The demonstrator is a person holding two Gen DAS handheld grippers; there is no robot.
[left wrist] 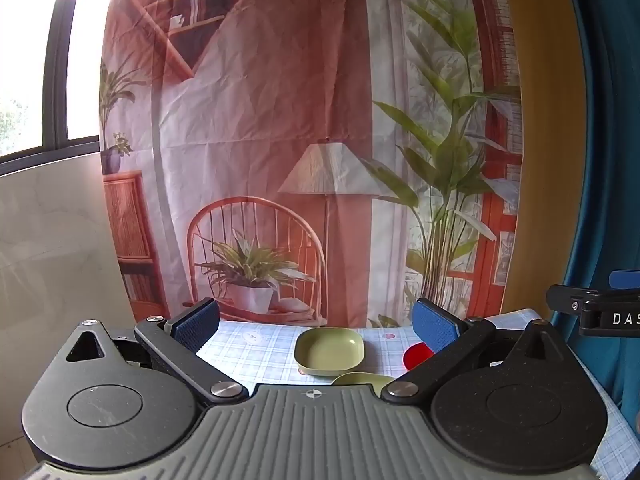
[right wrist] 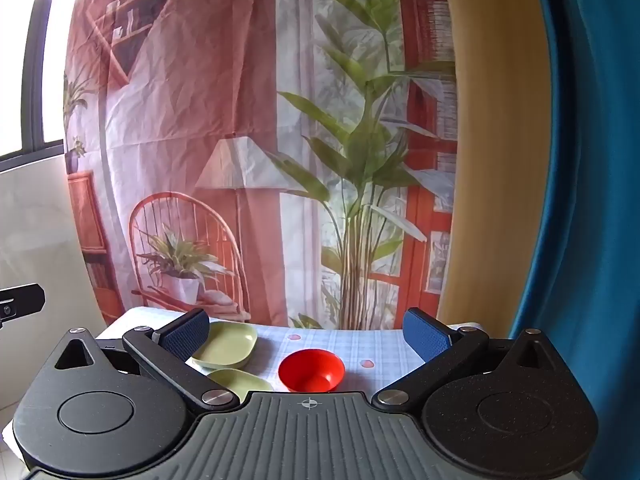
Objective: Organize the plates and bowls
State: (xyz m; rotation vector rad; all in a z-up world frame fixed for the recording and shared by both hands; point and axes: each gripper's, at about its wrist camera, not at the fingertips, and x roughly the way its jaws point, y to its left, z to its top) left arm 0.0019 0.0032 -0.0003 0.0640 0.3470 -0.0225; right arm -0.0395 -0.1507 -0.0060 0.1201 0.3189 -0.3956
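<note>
Nearest the lens, the left gripper (left wrist: 316, 322) and right gripper (right wrist: 306, 332) both stand spread to their widest with nothing between the blue pads — neither holds anything. Just beyond them on the checked tablecloth (right wrist: 360, 346) sit the red bowl (right wrist: 311, 370), a small green dish (right wrist: 240, 381) beside it, and further back the square green plate (right wrist: 226, 345), each lying apart and unstacked. Behind the table hangs a printed backdrop (right wrist: 240, 120). Judging by this, the sorting has hardly begun — all the pieces remain to be gathered.
</note>
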